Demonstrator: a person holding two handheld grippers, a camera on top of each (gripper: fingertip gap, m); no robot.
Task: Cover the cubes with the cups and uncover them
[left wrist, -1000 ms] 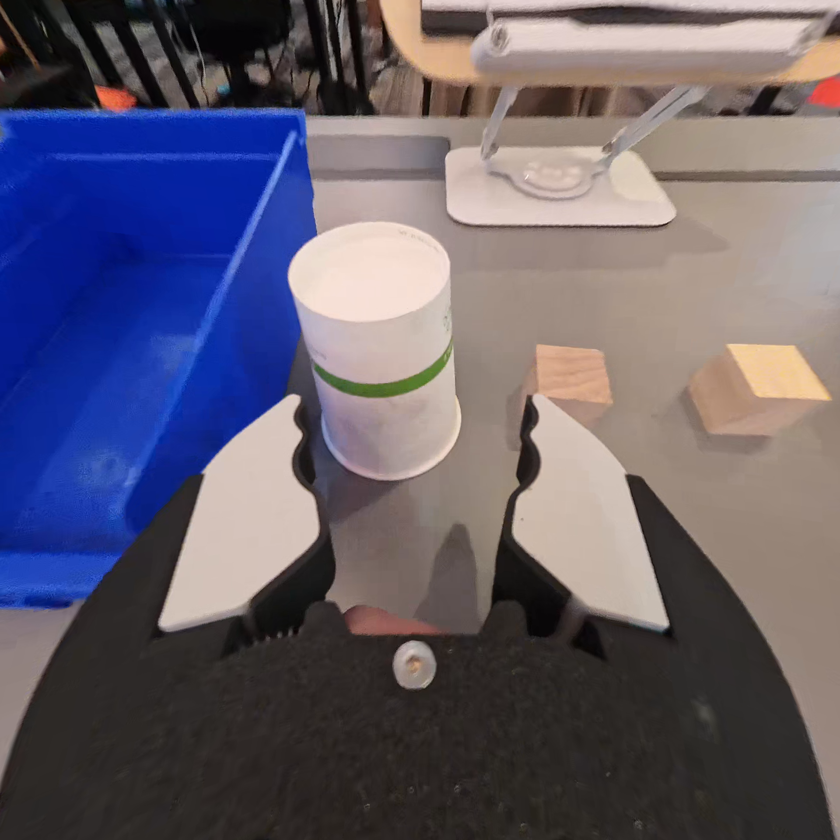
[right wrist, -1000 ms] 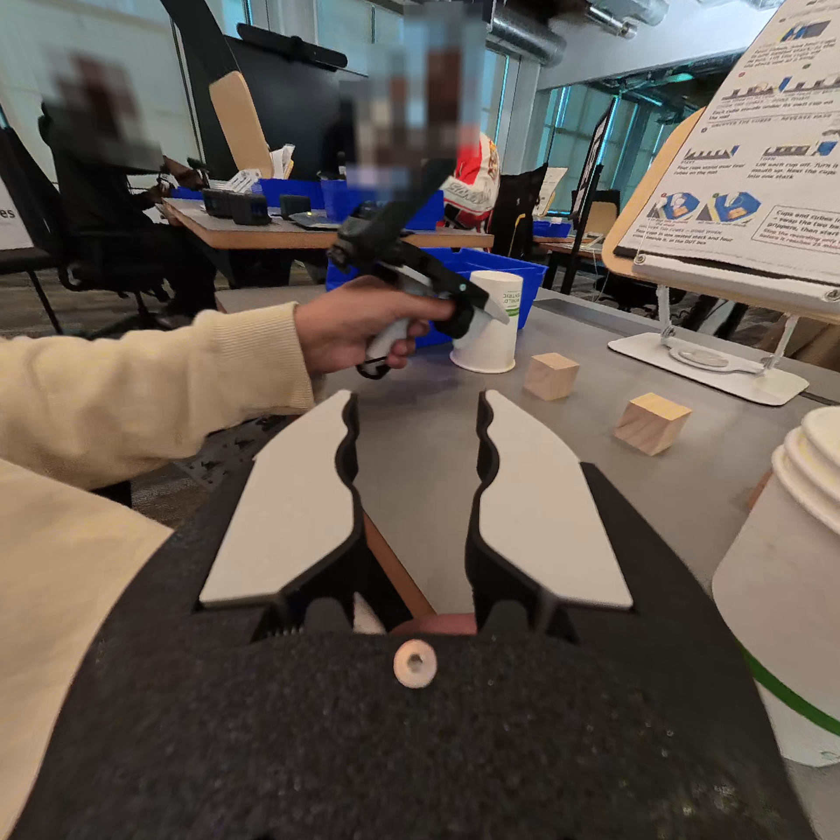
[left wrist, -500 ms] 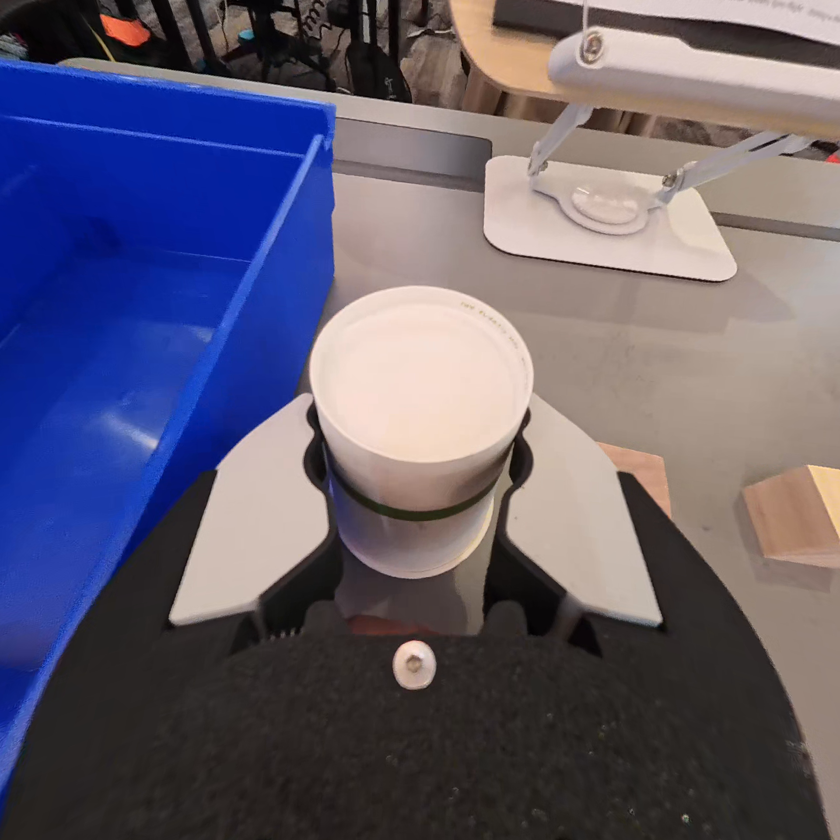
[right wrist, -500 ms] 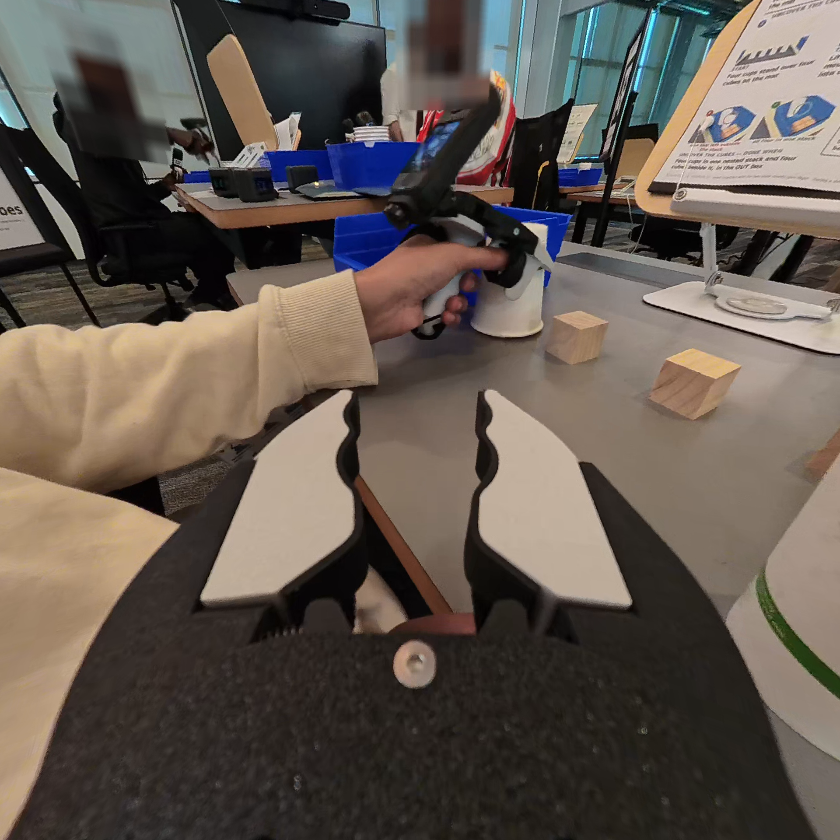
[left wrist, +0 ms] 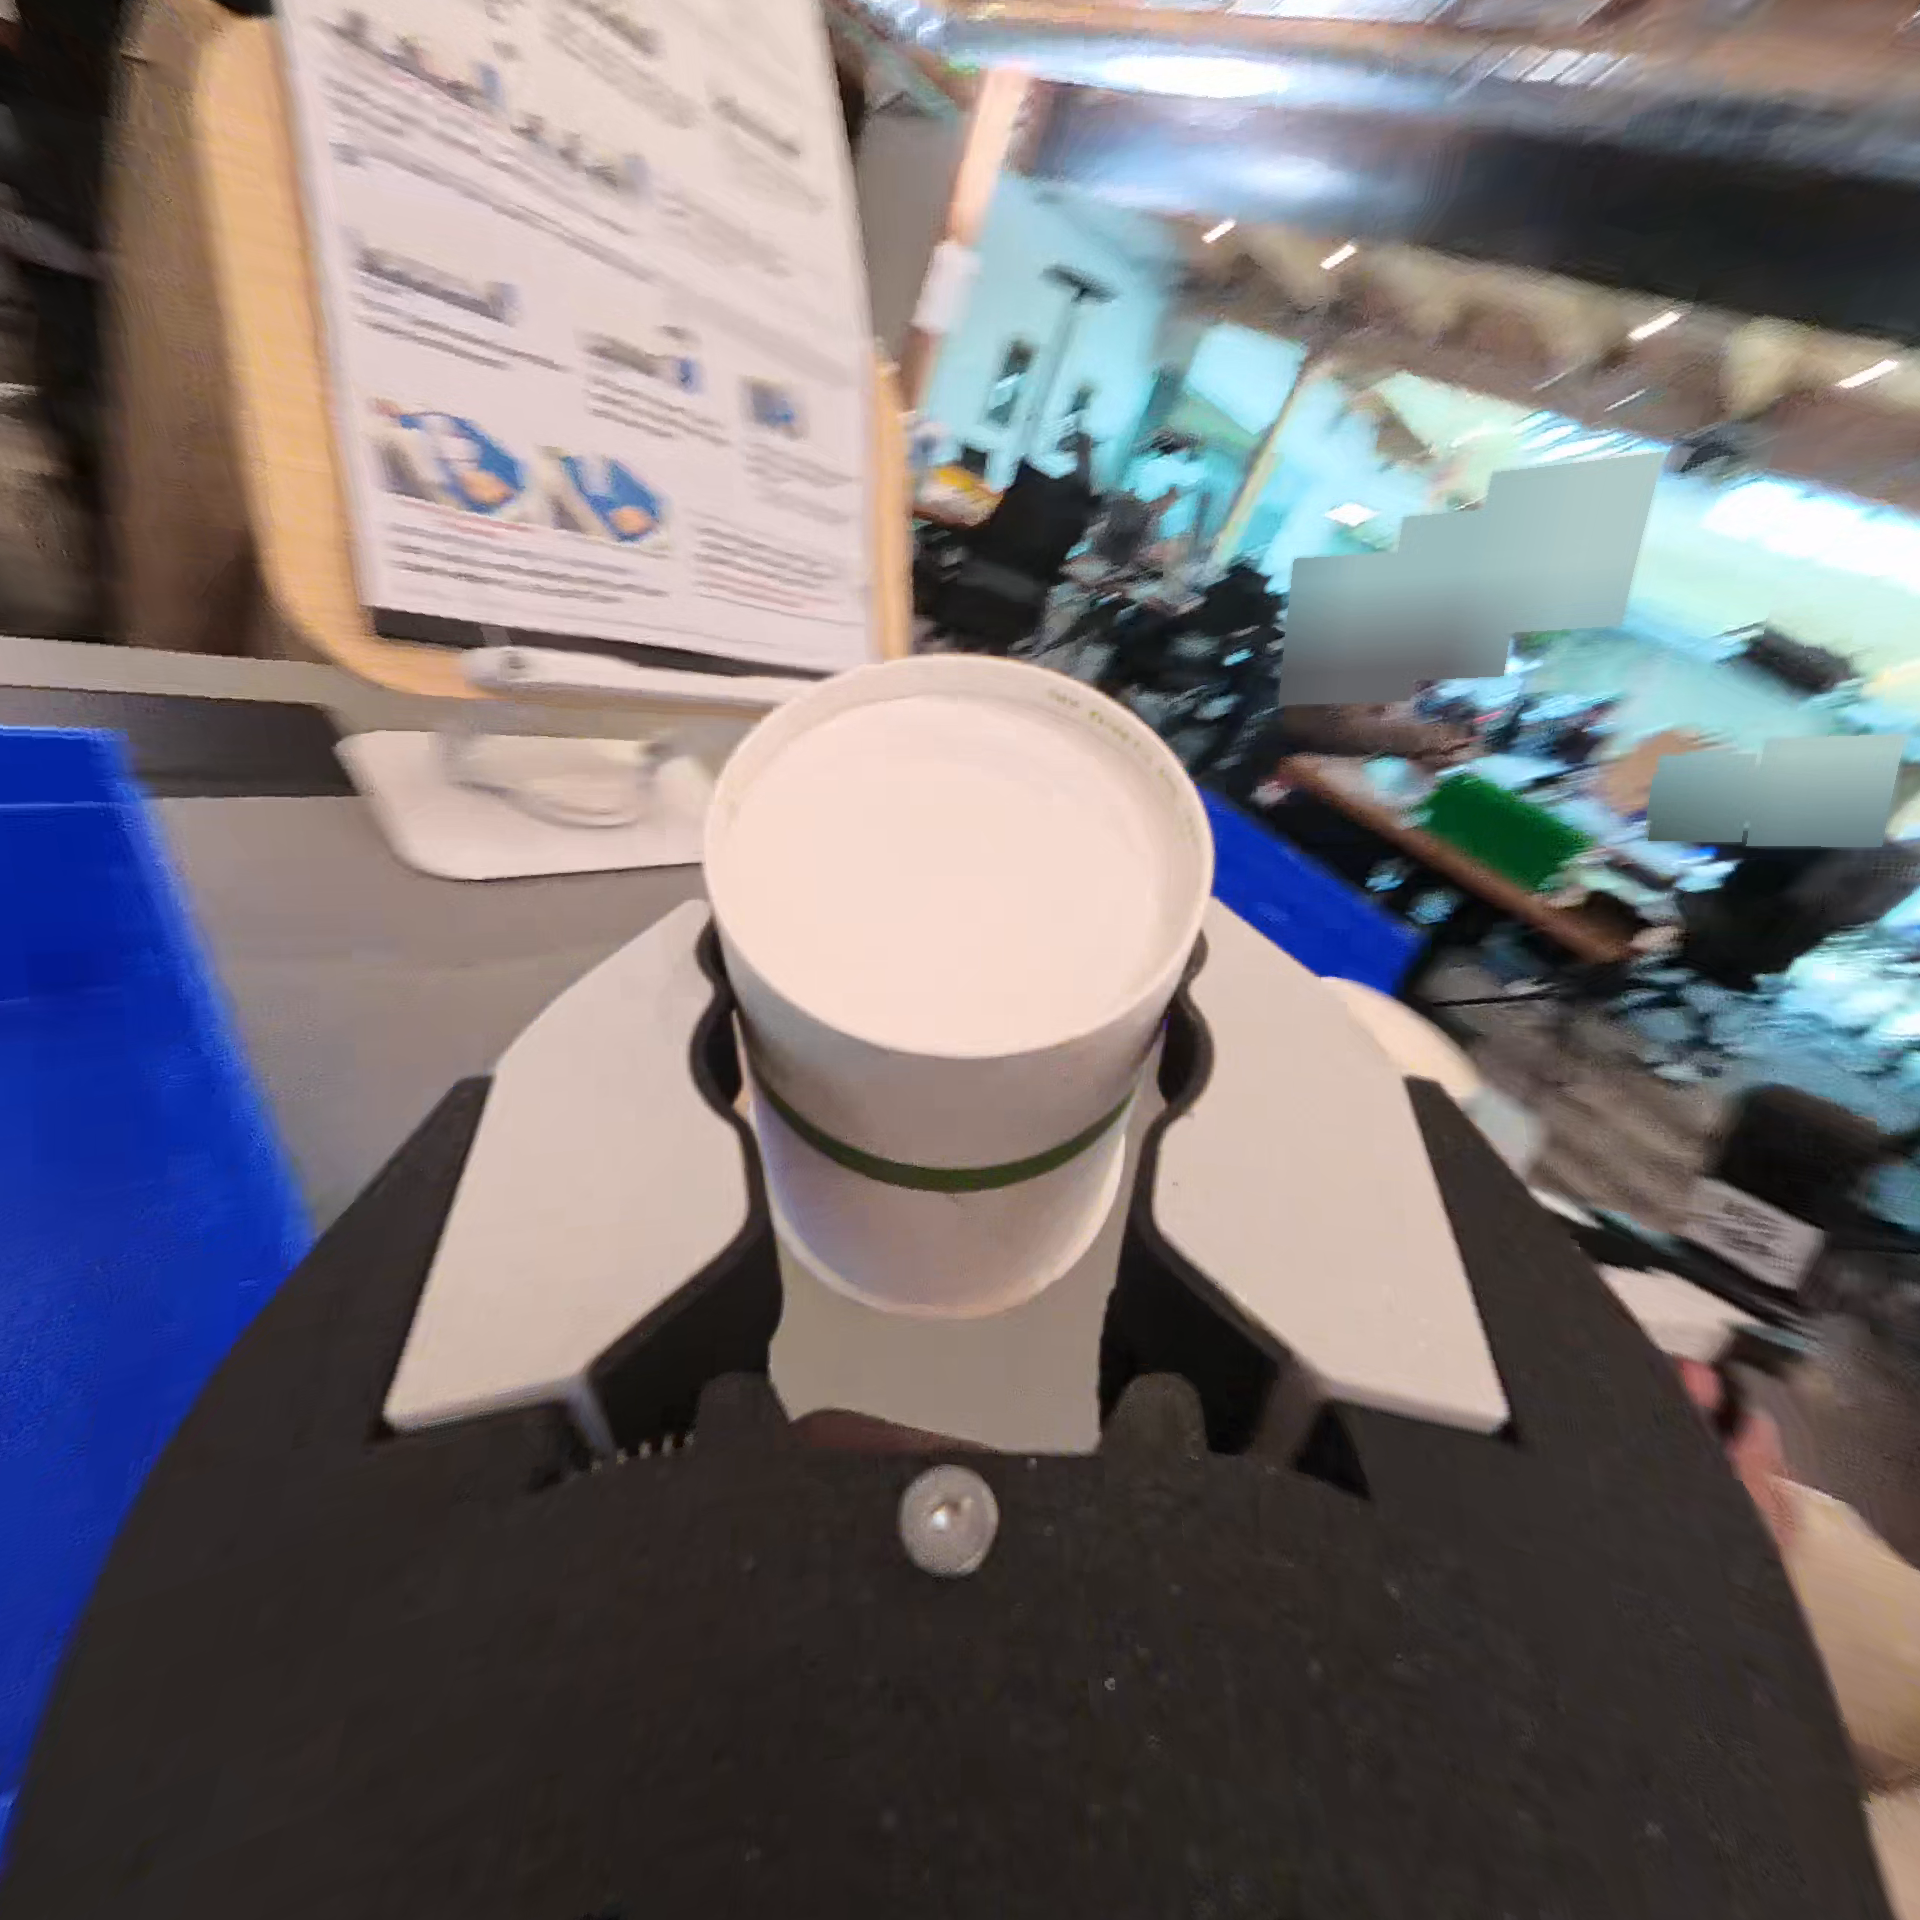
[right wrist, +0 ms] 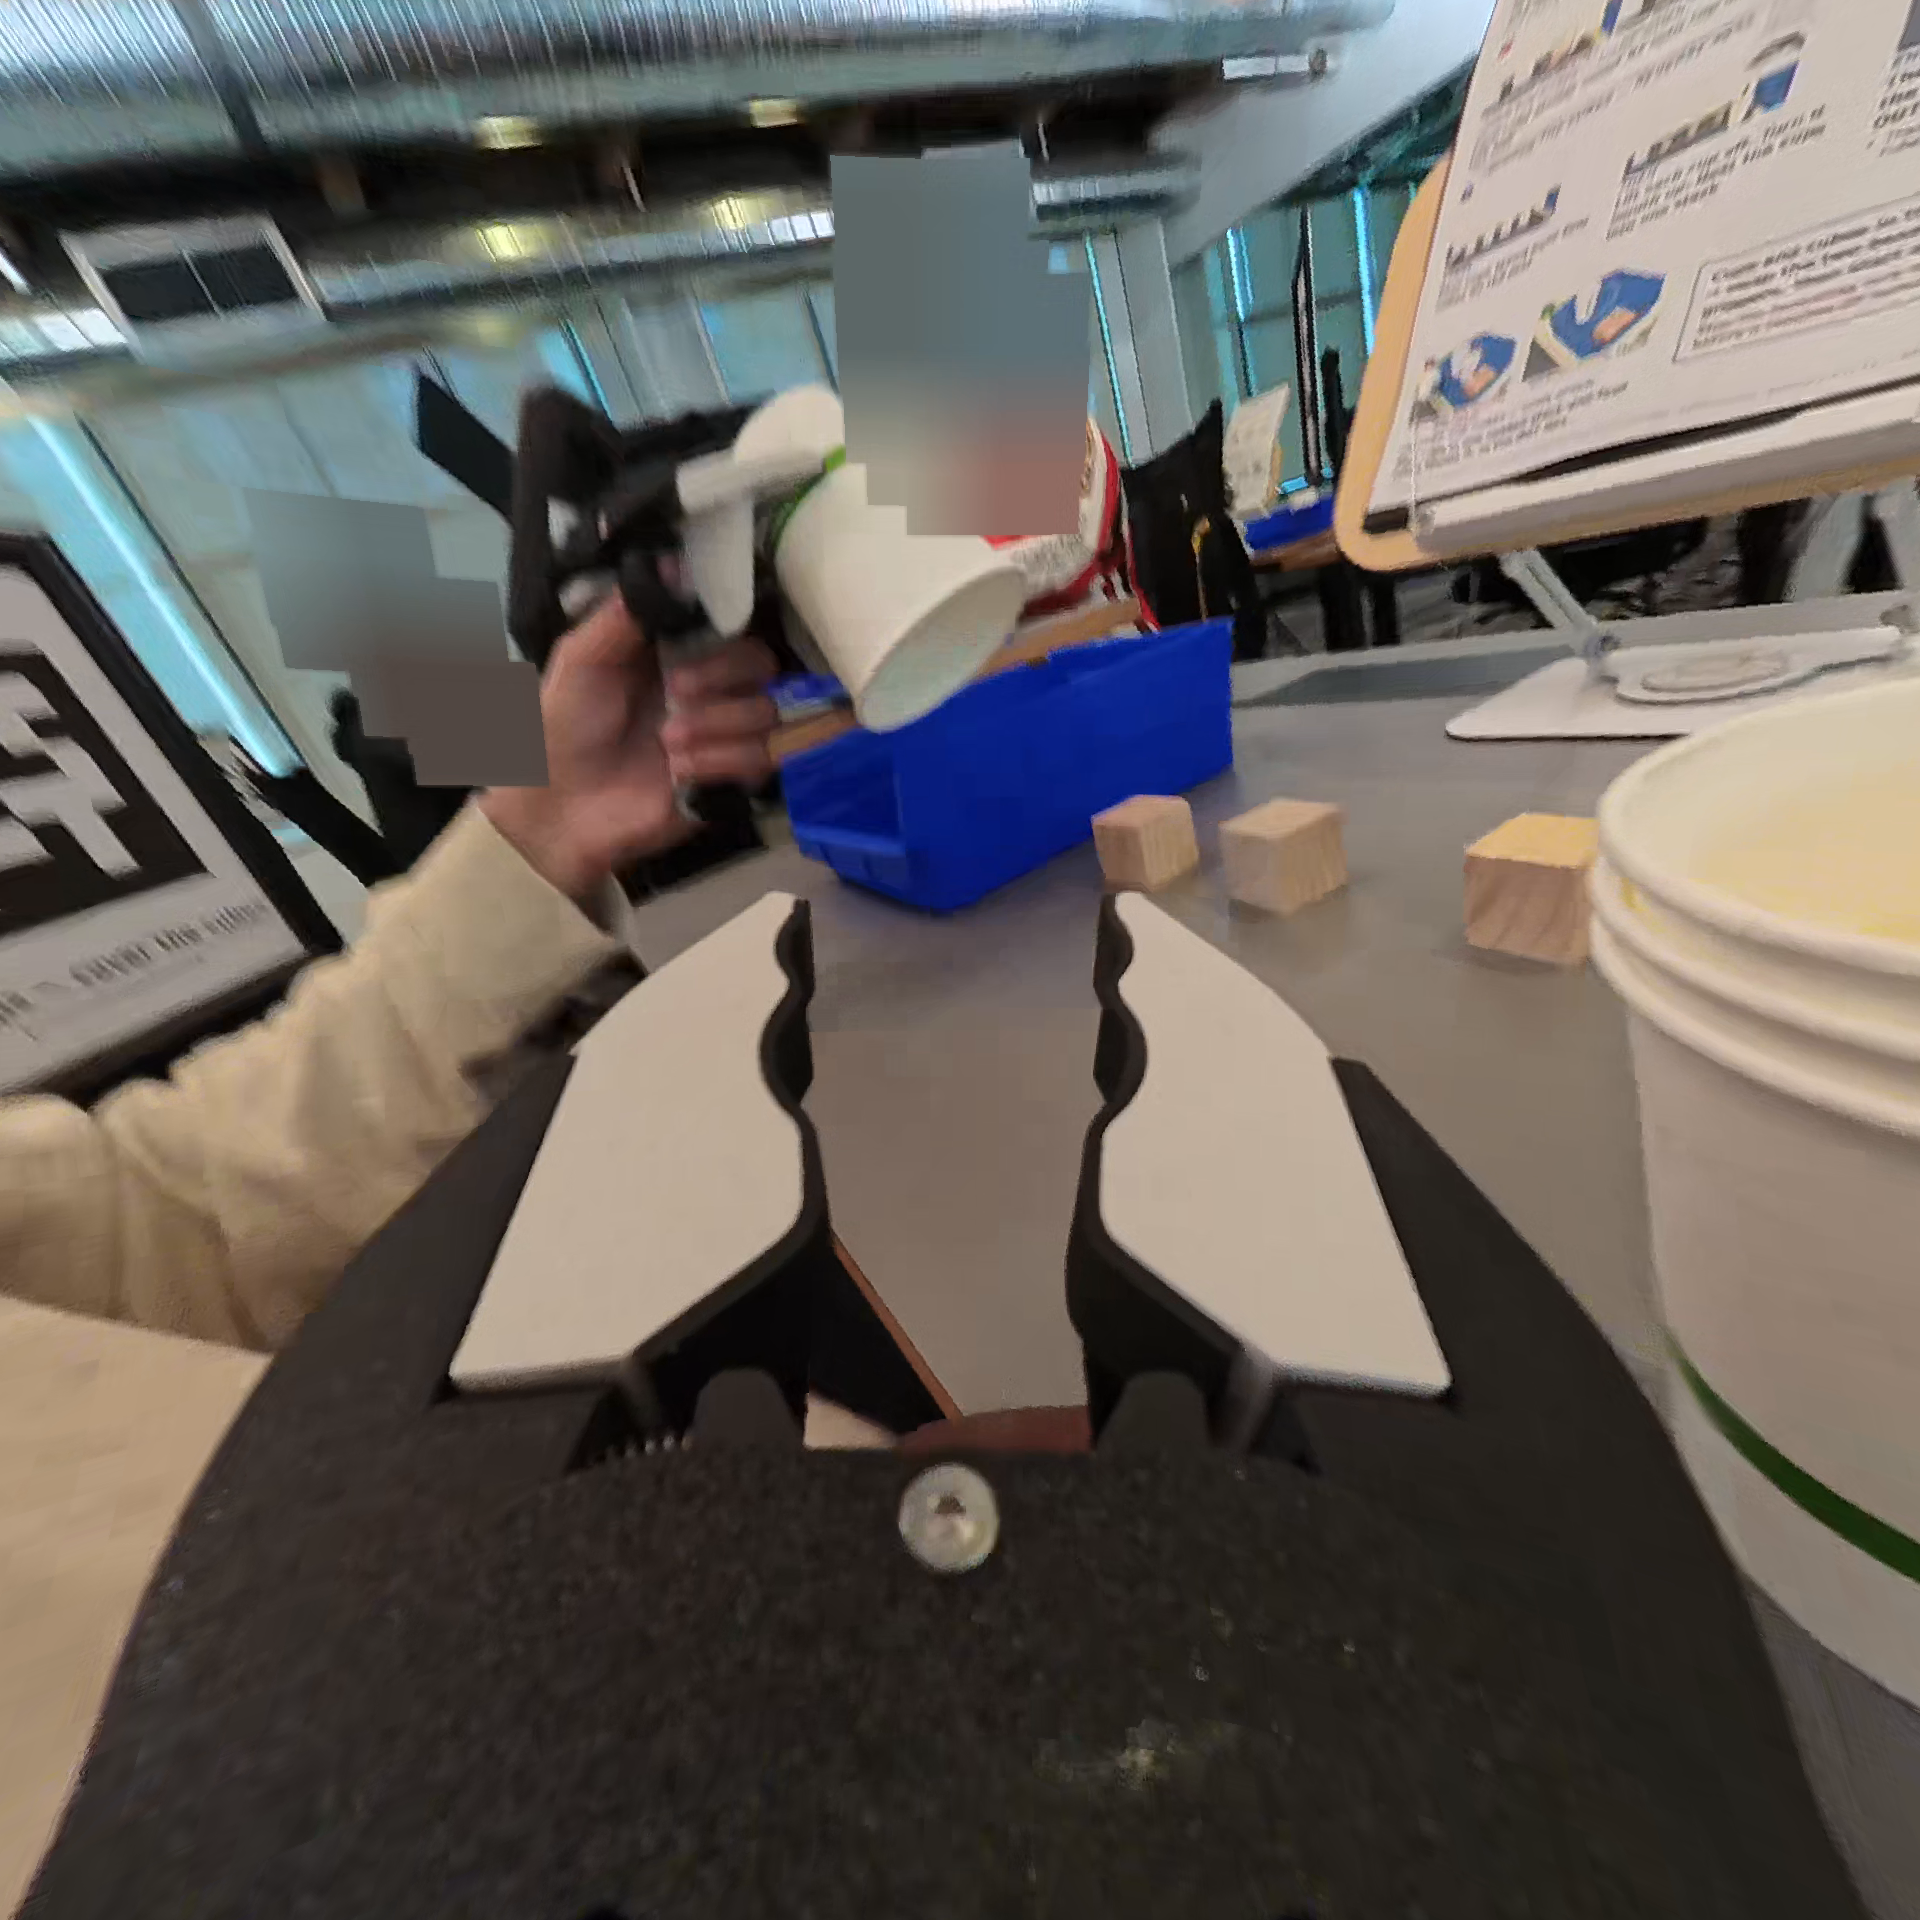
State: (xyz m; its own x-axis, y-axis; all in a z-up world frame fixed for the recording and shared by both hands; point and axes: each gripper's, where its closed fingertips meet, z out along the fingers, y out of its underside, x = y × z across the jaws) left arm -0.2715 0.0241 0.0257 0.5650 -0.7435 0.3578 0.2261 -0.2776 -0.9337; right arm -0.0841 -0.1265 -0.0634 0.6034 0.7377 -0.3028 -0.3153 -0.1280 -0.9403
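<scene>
- The white paper cup with a green band [left wrist: 951,1039] looks light, thin-walled and easy to crush; it wants a gentle squeeze across its sidewall, near the band.
- The left gripper [left wrist: 951,1023] is pinching that cup on both sides; in the right wrist view it is held in the air, tipped, above the blue plastic bin [right wrist: 1023,764].
- The right gripper [right wrist: 951,961] is spread and empty, touching nothing, low over the grey table [right wrist: 945,1122].
- Three bare wooden cubes [right wrist: 1283,852] sit uncovered on the table beyond it.
- A nested stack of white paper cups [right wrist: 1787,1091] stands mouth-up just beside the right gripper.
</scene>
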